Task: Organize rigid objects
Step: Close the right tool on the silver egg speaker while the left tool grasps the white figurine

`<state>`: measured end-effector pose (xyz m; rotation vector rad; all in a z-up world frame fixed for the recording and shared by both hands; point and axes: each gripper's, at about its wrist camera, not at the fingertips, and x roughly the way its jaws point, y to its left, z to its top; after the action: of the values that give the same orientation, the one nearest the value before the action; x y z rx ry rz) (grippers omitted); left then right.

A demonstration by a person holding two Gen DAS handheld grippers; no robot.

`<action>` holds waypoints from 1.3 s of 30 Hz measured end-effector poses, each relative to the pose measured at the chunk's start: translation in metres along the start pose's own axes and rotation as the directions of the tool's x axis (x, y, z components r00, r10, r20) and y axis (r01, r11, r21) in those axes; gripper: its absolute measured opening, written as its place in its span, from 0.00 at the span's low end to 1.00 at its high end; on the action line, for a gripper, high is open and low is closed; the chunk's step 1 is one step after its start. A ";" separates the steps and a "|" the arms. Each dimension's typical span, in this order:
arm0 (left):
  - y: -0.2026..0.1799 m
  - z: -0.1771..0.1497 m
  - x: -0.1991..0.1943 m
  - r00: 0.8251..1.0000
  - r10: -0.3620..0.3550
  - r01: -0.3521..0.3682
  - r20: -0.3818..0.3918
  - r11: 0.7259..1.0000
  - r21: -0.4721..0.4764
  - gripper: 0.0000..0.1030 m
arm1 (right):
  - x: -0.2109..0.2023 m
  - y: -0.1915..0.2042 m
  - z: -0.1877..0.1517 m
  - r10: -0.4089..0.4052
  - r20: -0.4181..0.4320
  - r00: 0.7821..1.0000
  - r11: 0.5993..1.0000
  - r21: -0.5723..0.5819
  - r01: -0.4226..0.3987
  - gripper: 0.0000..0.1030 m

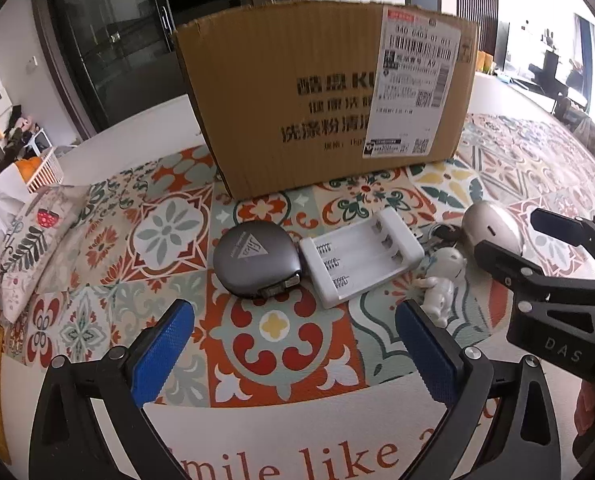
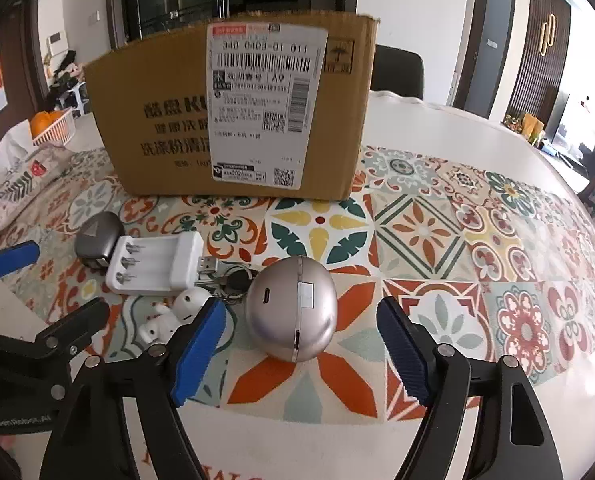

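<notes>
On the patterned tablecloth [image 1: 169, 236] lie a grey round device [image 1: 257, 260], a white battery charger [image 1: 361, 256], a white astronaut figure [image 1: 443, 280], a bunch of keys [image 2: 233, 280] and a silver egg-shaped case [image 2: 291, 308]. My left gripper [image 1: 297, 344] is open just in front of the grey device and the charger, with nothing between its blue pads. My right gripper [image 2: 303, 344] is open with the silver case between its fingers and a gap on each side. In the left wrist view the right gripper [image 1: 517, 236] stands around the silver case [image 1: 493, 228].
A large cardboard box [image 1: 325, 92] with a shipping label stands behind the objects. A white basket of oranges [image 2: 53, 124] and a folded cloth [image 1: 29, 240] sit at the far left. A dark chair [image 2: 397, 70] stands behind the table. Bare tablecloth stretches to the right [image 2: 497, 240].
</notes>
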<state>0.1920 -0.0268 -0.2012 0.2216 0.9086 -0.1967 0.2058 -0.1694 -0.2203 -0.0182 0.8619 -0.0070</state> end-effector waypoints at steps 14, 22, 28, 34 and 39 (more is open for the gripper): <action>-0.001 -0.001 0.011 1.000 0.003 -0.003 -0.001 1.000 0.013 0.99 | 0.027 -0.001 -0.001 0.024 -0.025 0.999 1.000 0.007 -0.024 0.62; -0.003 0.002 0.010 1.000 -0.006 0.006 0.006 1.000 0.029 0.97 | 0.027 -0.003 0.002 0.032 -0.025 0.999 0.999 0.023 -0.031 0.52; -0.008 0.004 0.002 0.999 -0.045 0.043 0.014 0.996 0.074 0.96 | 0.016 -0.007 -0.001 0.038 -0.032 0.999 0.997 0.062 -0.036 0.52; -0.024 0.000 -0.013 0.996 -0.079 0.071 0.037 0.978 0.196 0.95 | -0.011 -0.008 -0.007 0.004 -0.030 1.000 0.998 0.055 -0.003 0.52; -0.040 0.004 -0.019 0.991 -0.125 0.109 0.050 0.960 0.259 0.84 | -0.031 -0.013 -0.016 -0.011 -0.043 0.999 0.996 0.087 0.014 0.52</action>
<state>0.1733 -0.0652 -0.1874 0.3989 0.8305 -0.4303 0.1736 -0.1817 -0.2068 0.0588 0.9032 -0.0572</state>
